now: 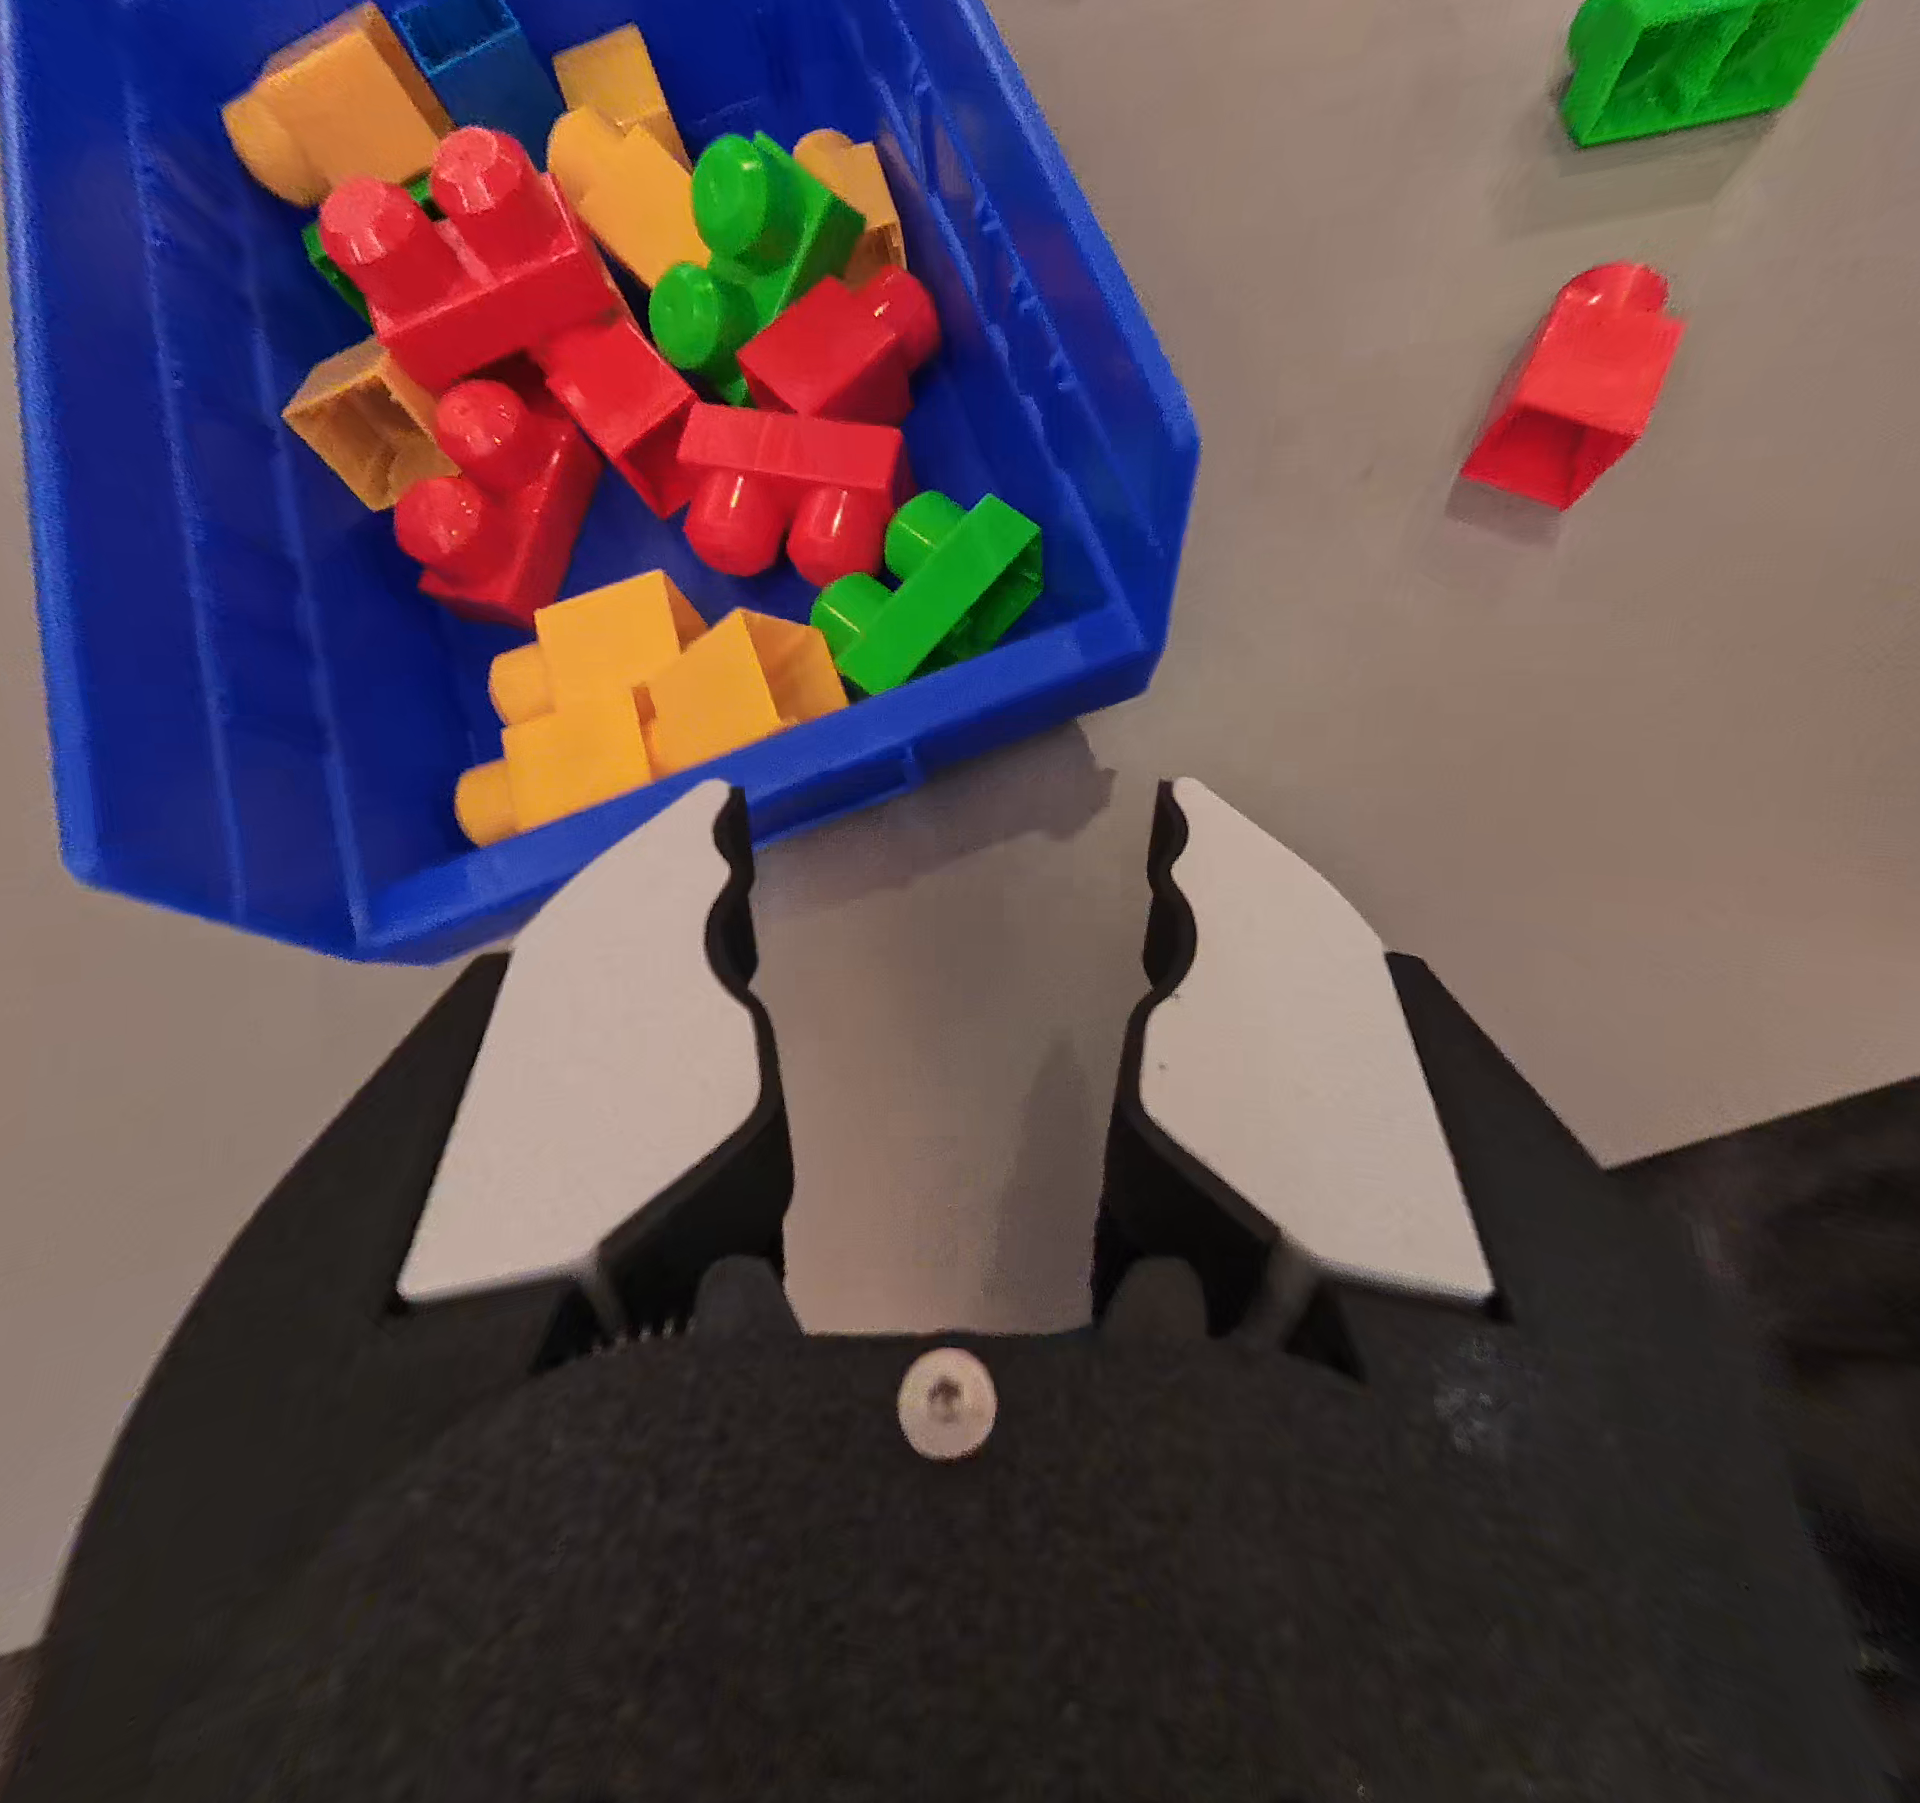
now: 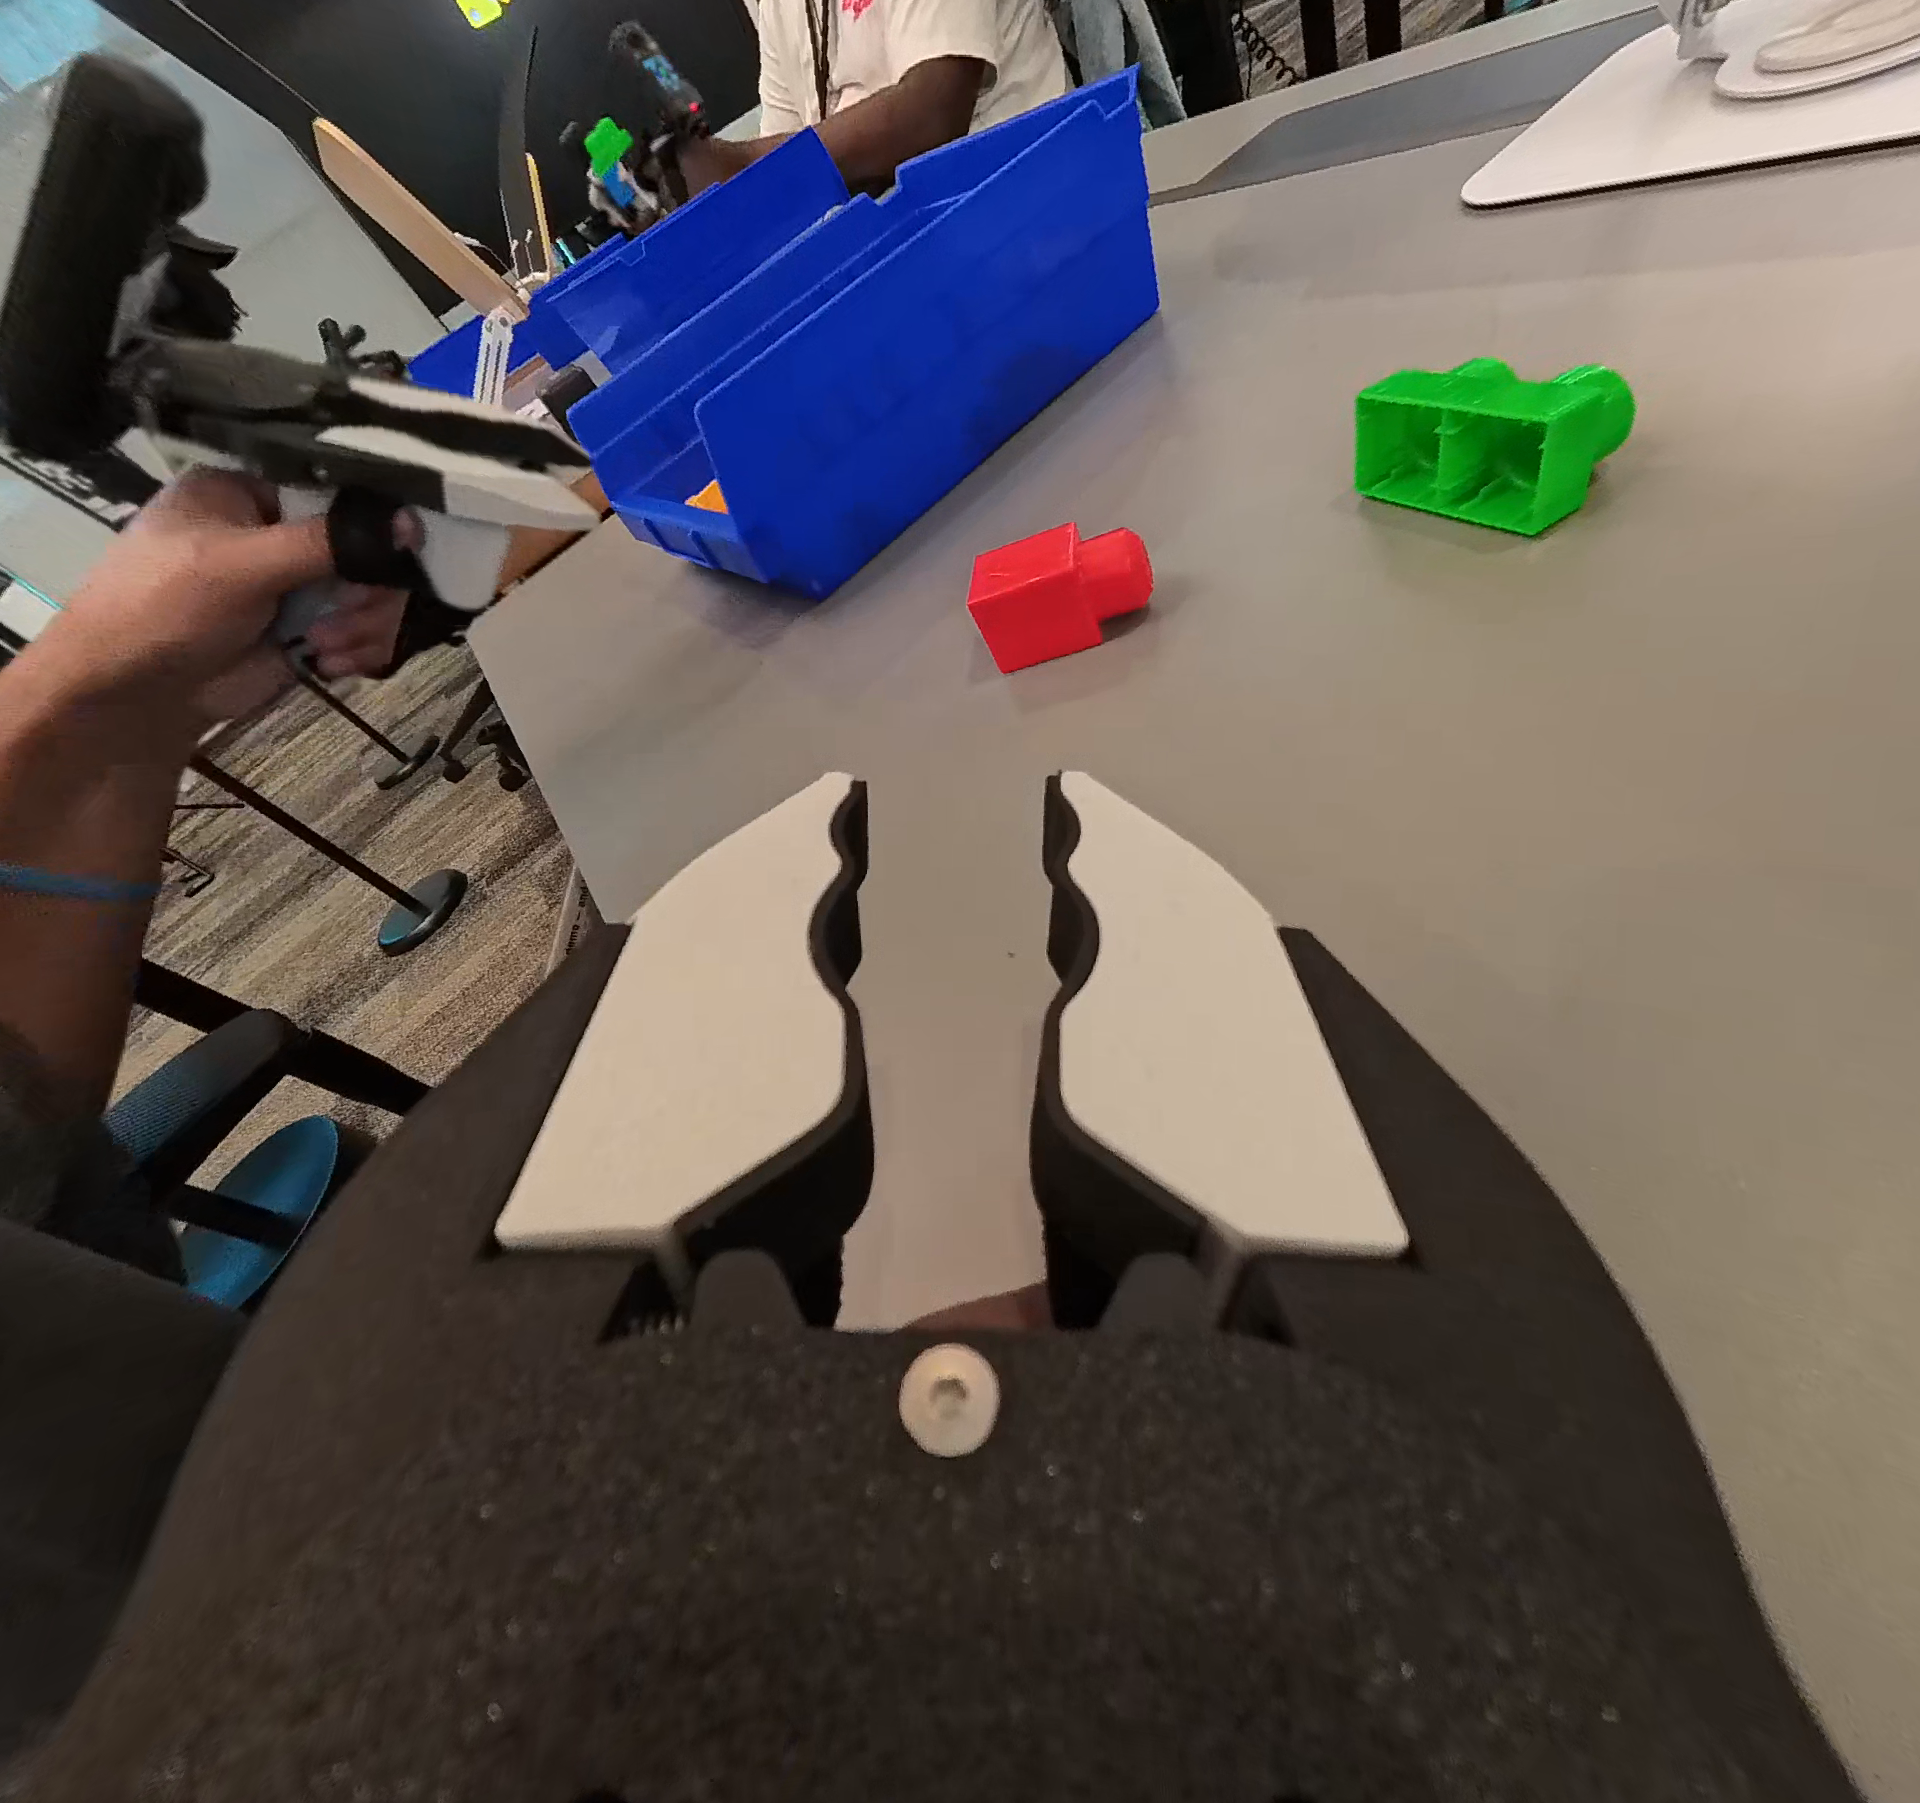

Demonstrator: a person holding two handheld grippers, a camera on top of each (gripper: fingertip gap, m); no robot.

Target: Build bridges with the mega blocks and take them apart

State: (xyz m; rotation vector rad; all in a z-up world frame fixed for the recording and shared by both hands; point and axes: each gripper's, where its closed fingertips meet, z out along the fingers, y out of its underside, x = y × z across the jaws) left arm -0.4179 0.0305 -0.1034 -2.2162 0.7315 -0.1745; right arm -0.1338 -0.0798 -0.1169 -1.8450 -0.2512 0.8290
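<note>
Nearest the lens, the right gripper (image 2: 954, 787) is hovering low over the grey table (image 2: 1455, 922) with its fingers parted and empty, while the left gripper (image 1: 951, 797) is hanging, likewise spread and holding nothing, just above the near rim of the blue bin (image 1: 208, 610) of mixed blocks at the upper left. Lying on their sides toward the upper right are a red single-stud block (image 2: 1055, 595) and a green two-stud block (image 2: 1475, 444), well apart; both look light, rigid and smooth, so pinching across the flat side walls rather than the round studs is looking safest.
</note>
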